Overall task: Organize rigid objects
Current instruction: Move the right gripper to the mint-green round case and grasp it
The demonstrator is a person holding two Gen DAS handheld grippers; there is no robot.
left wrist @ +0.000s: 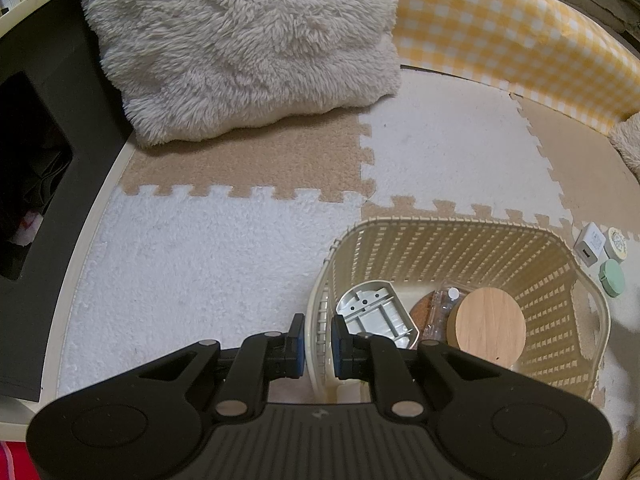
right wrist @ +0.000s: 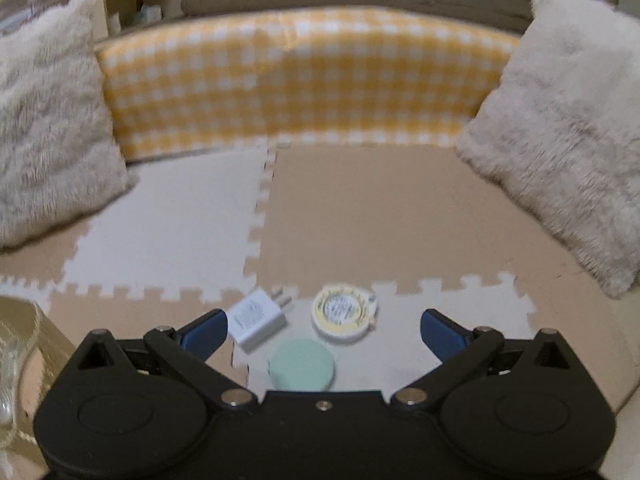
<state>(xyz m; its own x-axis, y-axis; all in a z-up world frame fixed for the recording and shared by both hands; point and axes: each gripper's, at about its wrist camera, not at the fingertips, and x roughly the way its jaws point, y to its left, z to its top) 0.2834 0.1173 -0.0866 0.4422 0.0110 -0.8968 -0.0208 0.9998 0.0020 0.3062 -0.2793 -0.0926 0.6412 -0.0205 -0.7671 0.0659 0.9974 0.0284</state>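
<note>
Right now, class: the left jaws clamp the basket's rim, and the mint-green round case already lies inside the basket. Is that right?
One detail is wrong. The mint-green round case still lies on the foam mat beside the white charger, outside the basket, as the right wrist view shows. The left gripper does clamp the rim.

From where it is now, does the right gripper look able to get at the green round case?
Probably yes. The right gripper is open, its jaws spread wider than the green case, which lies on the mat just ahead. The charger and the yellow tin sit close behind it, so they may get nudged.
</note>
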